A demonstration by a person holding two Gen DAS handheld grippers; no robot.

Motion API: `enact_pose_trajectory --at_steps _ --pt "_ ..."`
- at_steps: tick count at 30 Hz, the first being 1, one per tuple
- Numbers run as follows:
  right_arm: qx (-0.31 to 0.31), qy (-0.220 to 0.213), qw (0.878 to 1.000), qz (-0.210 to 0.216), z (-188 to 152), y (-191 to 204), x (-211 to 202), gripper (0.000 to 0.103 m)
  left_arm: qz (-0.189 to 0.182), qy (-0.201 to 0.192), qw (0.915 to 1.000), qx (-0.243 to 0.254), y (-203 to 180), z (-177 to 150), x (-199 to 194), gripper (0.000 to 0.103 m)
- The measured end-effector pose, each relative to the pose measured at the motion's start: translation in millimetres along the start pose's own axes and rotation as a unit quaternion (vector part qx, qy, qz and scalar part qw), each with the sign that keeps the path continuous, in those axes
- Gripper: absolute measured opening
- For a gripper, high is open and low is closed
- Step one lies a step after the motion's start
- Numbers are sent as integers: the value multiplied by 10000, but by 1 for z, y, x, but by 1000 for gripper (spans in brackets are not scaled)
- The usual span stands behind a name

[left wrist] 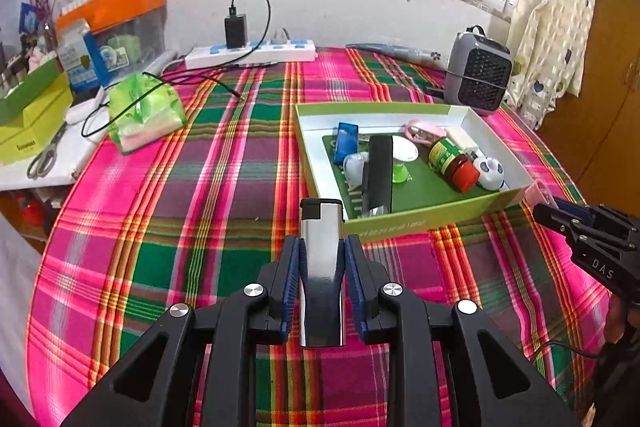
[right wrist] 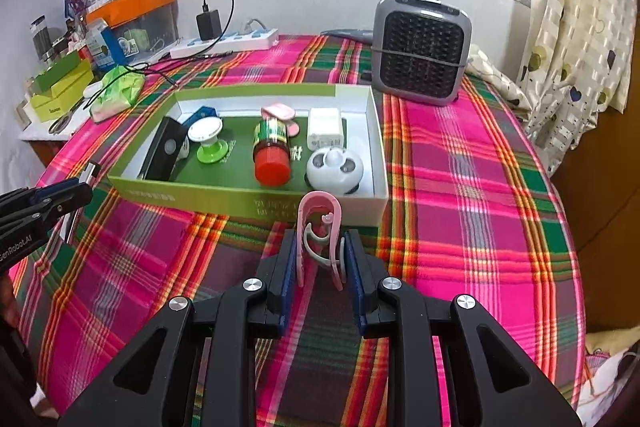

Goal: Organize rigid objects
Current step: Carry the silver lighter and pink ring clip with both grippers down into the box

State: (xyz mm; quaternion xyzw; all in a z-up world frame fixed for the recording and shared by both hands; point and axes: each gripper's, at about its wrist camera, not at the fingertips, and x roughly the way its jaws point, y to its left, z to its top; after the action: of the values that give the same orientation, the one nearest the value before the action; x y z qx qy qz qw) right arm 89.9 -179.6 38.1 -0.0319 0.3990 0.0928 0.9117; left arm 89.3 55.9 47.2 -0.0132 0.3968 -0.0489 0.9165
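My left gripper [left wrist: 321, 247] is shut on a silver lighter with a black cap [left wrist: 322, 259], held above the plaid cloth just in front of the green box [left wrist: 400, 225]. My right gripper [right wrist: 321, 247] is shut on a pink clip [right wrist: 320, 227], held near the box's front wall [right wrist: 200, 197]. The box holds a red-capped bottle [right wrist: 272, 147], a panda-shaped item [right wrist: 334, 169], a white charger [right wrist: 326, 127], a green-and-white suction holder [right wrist: 208, 139], a black flat device [right wrist: 166, 151] and a blue item [left wrist: 346, 141]. The right gripper also shows in the left wrist view [left wrist: 560, 215], and the left gripper shows in the right wrist view [right wrist: 72, 195].
A grey heater [right wrist: 420, 51] stands behind the box at the right. A white power strip [left wrist: 252, 53] with a black charger lies at the back. A green tissue pack [left wrist: 144, 111], scissors [left wrist: 44, 159] and cluttered boxes sit at the left. A curtain [right wrist: 580, 27] hangs at the right.
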Motion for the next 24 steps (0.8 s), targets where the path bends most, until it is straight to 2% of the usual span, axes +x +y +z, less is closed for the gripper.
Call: enact_pose_trajectory --at_steps 24 --pt "-116 -14 9999 -27 47 -7 18 24 -131 -76 9999 44 -8 54 27 22"
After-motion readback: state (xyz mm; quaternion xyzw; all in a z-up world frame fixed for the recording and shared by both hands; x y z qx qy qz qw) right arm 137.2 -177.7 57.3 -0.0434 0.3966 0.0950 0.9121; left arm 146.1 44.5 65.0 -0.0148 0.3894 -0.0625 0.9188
